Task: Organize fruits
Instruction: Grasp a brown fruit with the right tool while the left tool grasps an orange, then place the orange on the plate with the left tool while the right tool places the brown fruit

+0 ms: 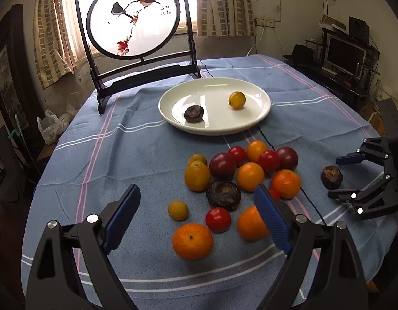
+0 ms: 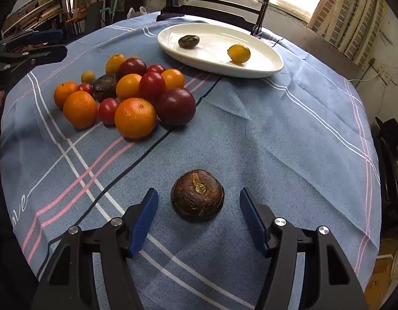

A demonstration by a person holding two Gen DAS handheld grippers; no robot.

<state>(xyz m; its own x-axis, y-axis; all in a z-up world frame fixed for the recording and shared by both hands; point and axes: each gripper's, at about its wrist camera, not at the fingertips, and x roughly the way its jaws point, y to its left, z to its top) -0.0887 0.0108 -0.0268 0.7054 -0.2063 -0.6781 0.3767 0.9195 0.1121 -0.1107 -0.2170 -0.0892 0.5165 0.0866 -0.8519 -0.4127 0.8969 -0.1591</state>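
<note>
Fruits lie on a blue striped cloth (image 2: 250, 129) covering the desk: a cluster (image 1: 232, 180) of loose pieces, one lone dark brown fruit (image 2: 197, 195) apart from it, and two more on a white plate (image 1: 214, 126).

The right wrist view alone shows the lone brown fruit close up, with its wrinkled skin and pale scar on top, sitting between the right gripper (image 2: 199, 215) fingers without touching either. The left wrist view shows the same fruit (image 1: 331, 177) small at 3 o'clock, beside the right gripper (image 1: 341, 177) seen from outside. It also shows the whole round bird-painted screen (image 1: 133, 16) at 11 o'clock behind the plate; the other view cuts that screen off at the top.

Counted on the plate (image 2: 250, 71): one dark brown fruit (image 1: 193, 113) and one small yellow-orange fruit (image 1: 237, 100), well apart. In the cluster I count roughly five oranges, four small red fruits, two dark purple round ones, one dark brown one and three small yellow ones; some overlap, so the tally is uncertain.

The left gripper (image 1: 197, 217) hangs low at 6 o'clock over the near side of the cluster, fingers spread wide and holding nothing. The right gripper's fingers are likewise wide apart and hold nothing, angled down toward the cloth.
</note>
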